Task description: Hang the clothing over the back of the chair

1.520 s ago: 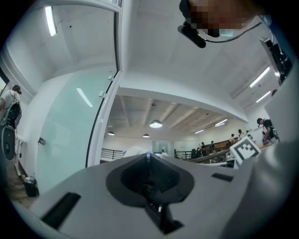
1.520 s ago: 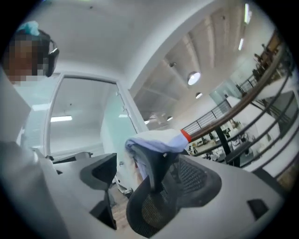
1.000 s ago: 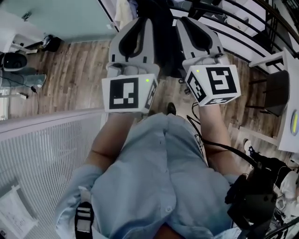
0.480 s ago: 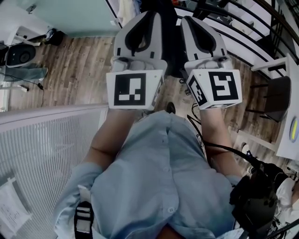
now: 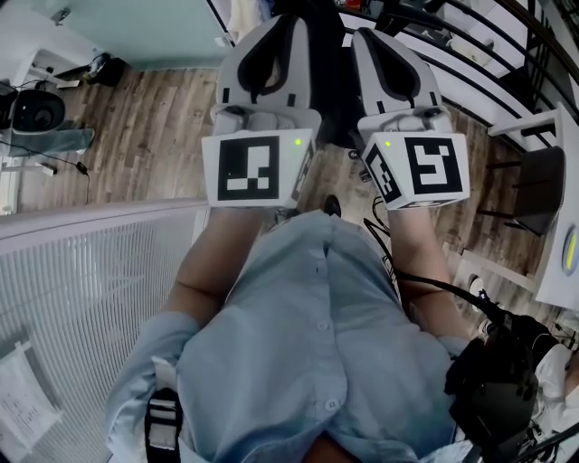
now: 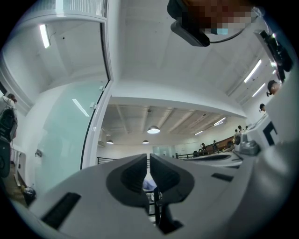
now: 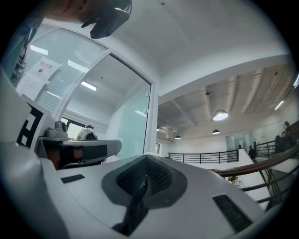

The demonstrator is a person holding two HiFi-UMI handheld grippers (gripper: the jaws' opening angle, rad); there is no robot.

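Both grippers held out, nothing in hand

My right gripper (image 7: pixel 146 175) is closed on nothing, left gripper (image 6: pixel 148 161) a slit apart, empty; no garment shows in any view. I expect soft, light, floppy cloth, best pinched at both shoulders.

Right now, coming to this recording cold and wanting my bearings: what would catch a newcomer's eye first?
The left gripper and right gripper, each with a bold black-and-white marker cube, stand side by side at the head view's top centre. Below them the person's light blue shirt fills the middle. A white mesh panel sits at lower left, with wood floor beyond it.
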